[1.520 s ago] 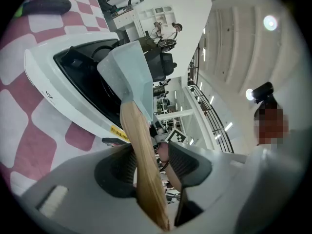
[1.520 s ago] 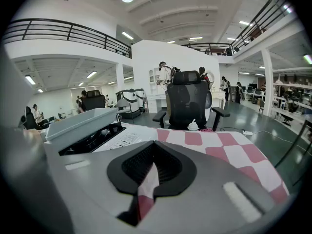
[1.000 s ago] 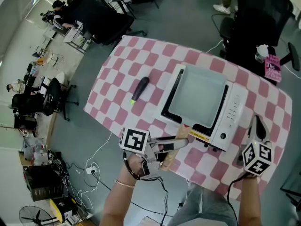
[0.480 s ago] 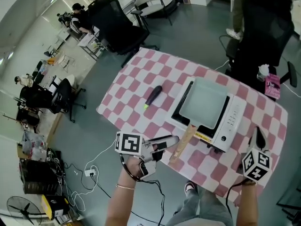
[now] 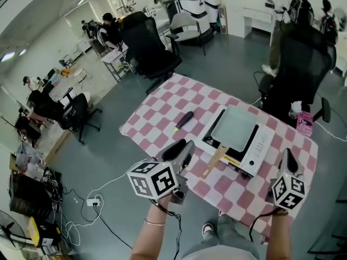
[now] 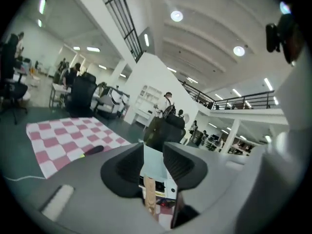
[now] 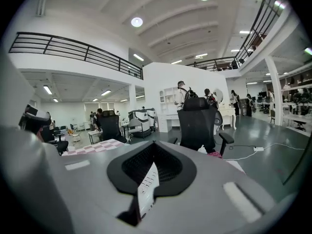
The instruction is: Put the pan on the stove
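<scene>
Count from head view.
- Desk (image 5: pixel 157 124), checked cloth: 1.
- Stove (image 5: pixel 259 148), white: 1.
- Pan (image 5: pixel 237 128), square, wooden handle: 1.
- Dark-handled tool (image 5: pixel 184 120), yellow-green tip: 1.
- Pink book (image 5: pixel 304 123): 1.
- Black office chairs (image 5: pixel 149 50): 3 clearly made out.
- White chair (image 5: pixel 184 23): 1.
- Seated people (image 5: pixel 108 28) in background: 2 made out; any further off too small to count.

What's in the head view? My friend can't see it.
A square pan sits on a white stove on a pink checked table, its wooden handle pointing toward the person. The left gripper, jaws closing on nothing, hovers short of the handle; the right gripper is farther right.
</scene>
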`<state>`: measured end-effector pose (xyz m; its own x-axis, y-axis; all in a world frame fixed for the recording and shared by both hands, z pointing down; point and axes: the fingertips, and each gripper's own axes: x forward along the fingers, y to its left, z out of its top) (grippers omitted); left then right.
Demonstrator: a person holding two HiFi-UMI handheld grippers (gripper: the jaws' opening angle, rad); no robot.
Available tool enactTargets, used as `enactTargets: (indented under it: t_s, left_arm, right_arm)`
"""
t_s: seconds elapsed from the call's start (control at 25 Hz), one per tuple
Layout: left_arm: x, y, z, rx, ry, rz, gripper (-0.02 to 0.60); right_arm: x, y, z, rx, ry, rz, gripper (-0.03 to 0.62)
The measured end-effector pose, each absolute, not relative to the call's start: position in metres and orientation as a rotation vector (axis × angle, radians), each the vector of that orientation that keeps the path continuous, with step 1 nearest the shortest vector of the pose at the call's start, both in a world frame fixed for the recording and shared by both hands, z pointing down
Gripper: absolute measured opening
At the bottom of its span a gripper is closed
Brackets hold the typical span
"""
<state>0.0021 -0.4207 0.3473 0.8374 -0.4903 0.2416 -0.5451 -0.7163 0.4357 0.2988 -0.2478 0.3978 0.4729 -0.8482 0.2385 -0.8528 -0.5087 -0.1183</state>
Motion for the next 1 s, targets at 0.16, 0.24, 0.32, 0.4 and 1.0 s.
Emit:
enactTargets:
  t_s: [0.16,0.24,0.32,0.4,1.0]
  left_arm:
    - [-0.022,-0.407,0.327,2.629,-0.986,0.100,0.110]
    - [-0.032,-0.399,0.322,2.656,-1.059,0.089,0.094]
    - [-0.042,-0.393,0.319,2.666,-1.117,0.073,0.068]
    - [-0.053,-0.390,0.319,2.660,-1.185,0.060,0.022]
    - [-0.084,-0.380,0.352,2.586,-1.312,0.049,-0.003]
  right_arm:
    - [0.280,-0.227,0.369,2.679,-1.574,0.327,0.009]
    - [0.274,-0.214,0.357,2.699,-1.574,0.297,0.009]
    - [0.271,-0.201,0.347,2.724,-1.567,0.274,0.009]
    - [0.268,-0.190,0.340,2.742,-1.557,0.255,0.009]
    - [0.231,-0.154,0.327,2.720,-1.579,0.162,0.009]
